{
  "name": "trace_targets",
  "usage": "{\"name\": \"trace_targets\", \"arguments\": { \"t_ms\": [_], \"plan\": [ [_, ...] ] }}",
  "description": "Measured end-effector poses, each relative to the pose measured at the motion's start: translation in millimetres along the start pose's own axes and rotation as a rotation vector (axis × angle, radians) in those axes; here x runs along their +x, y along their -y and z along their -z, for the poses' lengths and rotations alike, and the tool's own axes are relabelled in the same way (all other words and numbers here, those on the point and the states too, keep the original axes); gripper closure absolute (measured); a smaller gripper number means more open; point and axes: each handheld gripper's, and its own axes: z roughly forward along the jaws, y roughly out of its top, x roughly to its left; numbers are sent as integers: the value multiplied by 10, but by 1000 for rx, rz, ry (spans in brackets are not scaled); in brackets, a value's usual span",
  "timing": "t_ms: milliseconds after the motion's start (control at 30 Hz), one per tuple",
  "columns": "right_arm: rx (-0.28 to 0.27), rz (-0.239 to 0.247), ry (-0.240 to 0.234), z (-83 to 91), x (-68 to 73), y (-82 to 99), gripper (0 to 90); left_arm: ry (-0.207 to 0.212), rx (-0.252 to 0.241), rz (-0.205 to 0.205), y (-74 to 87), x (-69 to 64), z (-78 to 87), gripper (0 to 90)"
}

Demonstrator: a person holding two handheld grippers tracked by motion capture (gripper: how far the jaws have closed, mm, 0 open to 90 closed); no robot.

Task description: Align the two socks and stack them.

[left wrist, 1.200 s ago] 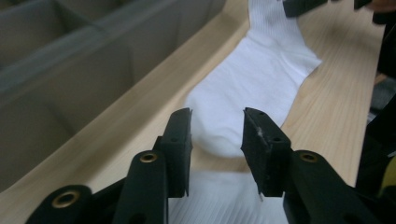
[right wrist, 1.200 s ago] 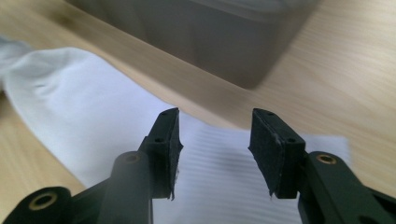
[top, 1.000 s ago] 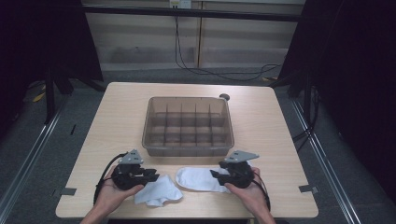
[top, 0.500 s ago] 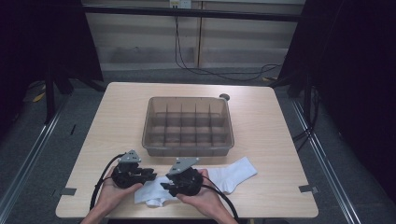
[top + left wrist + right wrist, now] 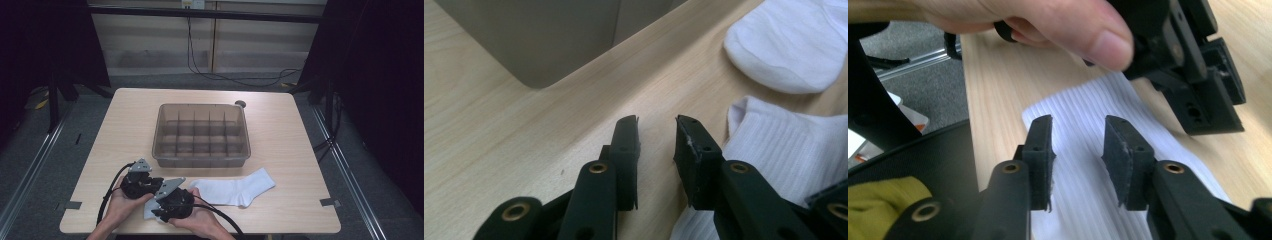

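Two white socks lie near the front edge of the wooden table [image 5: 300, 150]. One sock [image 5: 235, 191] lies flat and stretched out to the right; its toe [image 5: 789, 45] is ahead of my left gripper. The other, ribbed sock [image 5: 1088, 175] [image 5: 784, 155] lies bunched under both hands [image 5: 148, 210]. My left gripper [image 5: 150, 184] [image 5: 656, 120] is open, low over bare wood just beside the ribbed sock. My right gripper [image 5: 161, 209] [image 5: 1078, 120] hovers over the ribbed sock; its jaws have just been closing partway, still open, with no cloth pinched between them.
A clear plastic bin [image 5: 202, 135] with several divided compartments stands at the middle of the table; its corner [image 5: 539, 35] is just ahead of the left gripper. A small dark knob [image 5: 240, 104] sits behind it. The table's front edge is right under the hands.
My right gripper has swept left from the right sock to beside the left gripper. The right sock now lies stretched out farther right. The left gripper has barely moved.
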Motion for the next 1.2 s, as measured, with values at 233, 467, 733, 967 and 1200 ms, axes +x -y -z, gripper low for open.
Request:
{"name": "trace_targets", "arguments": {
  "t_ms": [233, 467, 733, 967, 1200],
  "plan": [
    [30, 31, -16, -119, 48, -14, 497, 0, -10, 23, -5, 11, 19, 680],
    [42, 56, 34, -135, 74, -9, 625, 8, -65, 75, -29, 29, 104, 680],
    [-35, 1, 79, 8, -7, -34, 894, -17, -134, 147, -18, 91, 242, 680],
    [-90, -29, 87, 224, -91, -71, 846, -38, -149, 162, -7, 126, 284, 678],
    [-29, -14, 43, -21, -99, -62, 613, -61, -130, 147, 4, 162, 283, 670]
  ]
}}
